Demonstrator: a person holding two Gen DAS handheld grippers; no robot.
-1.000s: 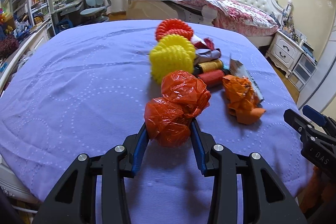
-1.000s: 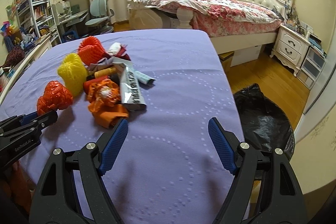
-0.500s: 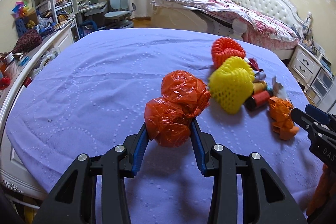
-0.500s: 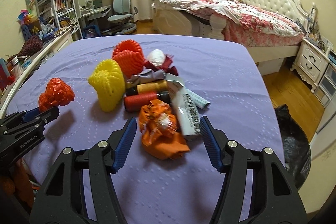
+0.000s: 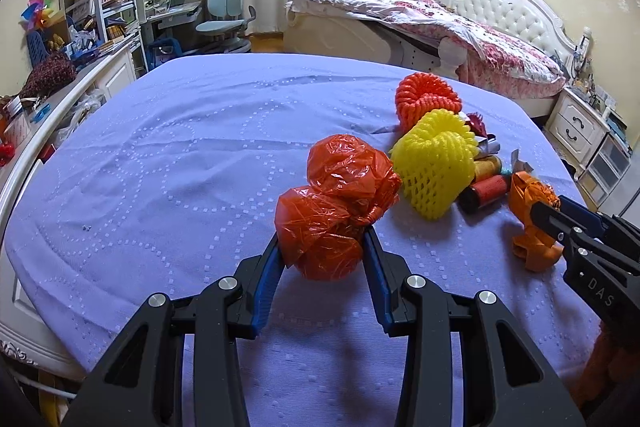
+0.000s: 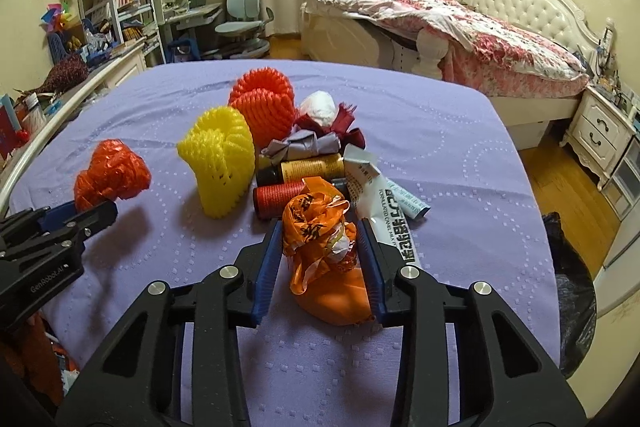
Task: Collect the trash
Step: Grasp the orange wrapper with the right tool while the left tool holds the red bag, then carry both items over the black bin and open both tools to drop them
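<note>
My left gripper (image 5: pixel 322 241) is shut on a crumpled red plastic bag (image 5: pixel 336 215) and holds it just above the purple bedspread (image 5: pixel 160 155). The bag also shows in the right wrist view (image 6: pixel 110 175). My right gripper (image 6: pixel 320 231) has closed around a crumpled orange printed bag (image 6: pixel 320 247), its blue pads (image 6: pixel 269 259) pressing both sides. That orange bag shows at the right in the left wrist view (image 5: pixel 530 219), with the right gripper (image 5: pixel 560 219) on it.
A pile of trash lies behind: yellow foam net (image 6: pixel 220 163), orange foam net (image 6: pixel 262 107), red can (image 6: pixel 280 197), yellow can (image 6: pixel 308 167), white wrapper (image 6: pixel 392 219), grey and dark red scraps. A black trash bag (image 6: pixel 568 299) sits on the floor at right.
My right gripper moved forward and left to the orange bag and closed on it. The left gripper kept the red bag and swung left, so the pile shifted right in its view.
</note>
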